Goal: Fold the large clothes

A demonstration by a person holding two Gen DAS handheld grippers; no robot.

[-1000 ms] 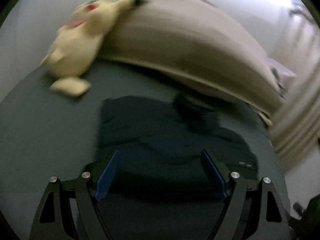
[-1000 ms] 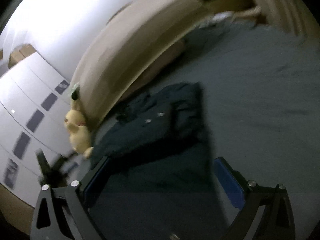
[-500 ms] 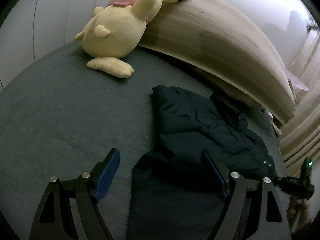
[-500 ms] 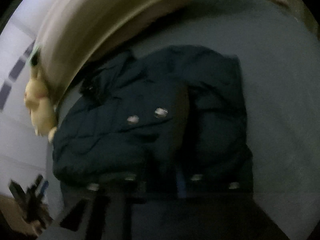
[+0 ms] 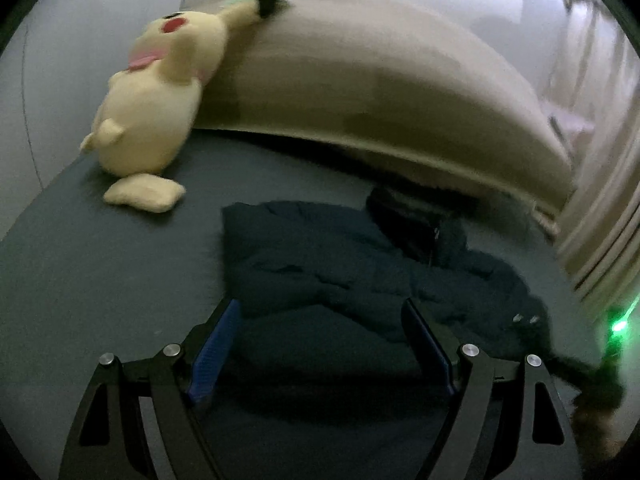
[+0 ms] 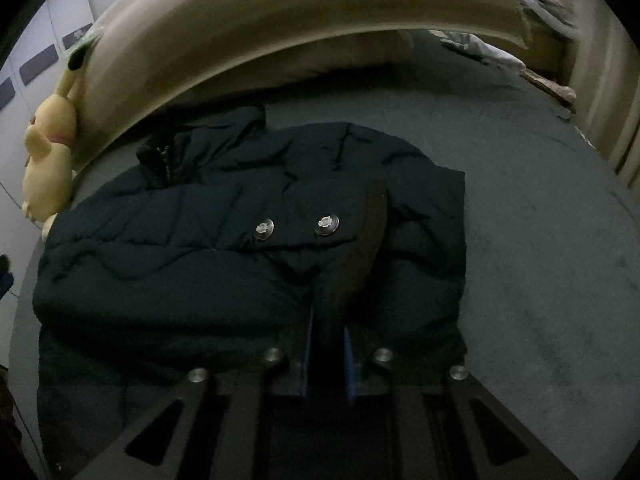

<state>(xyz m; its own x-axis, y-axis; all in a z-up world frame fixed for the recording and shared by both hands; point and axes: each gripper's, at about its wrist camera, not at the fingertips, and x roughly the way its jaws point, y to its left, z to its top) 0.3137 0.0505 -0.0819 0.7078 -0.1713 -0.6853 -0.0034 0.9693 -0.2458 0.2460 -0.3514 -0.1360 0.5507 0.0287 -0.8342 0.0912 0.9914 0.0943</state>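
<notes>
The dark puffer jacket [image 6: 248,248] lies bunched on the grey bed [image 6: 540,240], its collar toward the far headboard [image 6: 280,12] and a yellow plush toy [image 5: 156,100] propped at the far left. It looks soft and puffy — light for its bulk, springy, likely to puff back out of any crease, and the shell probably slick. I judge the hems and cuff edges the best places to hold, where the padding thins and a pinch bites into a seam, not a pillow of filling.

My right claw [image 6: 326,356] is pressed together on a dark flap of the jacket near its right side, just past the two metal snaps [image 6: 296,226]; the fabric runs straight up from between the blue pads. My left claw [image 5: 320,352] is spread wide, hanging above the near edge of the jacket with nothing between its fingers.

A second ago my right claw stood wide open and farther back from the jacket — since then it has dropped in and shut on the flap. The left claw kept its spread, though its view swung left and back again.
</notes>
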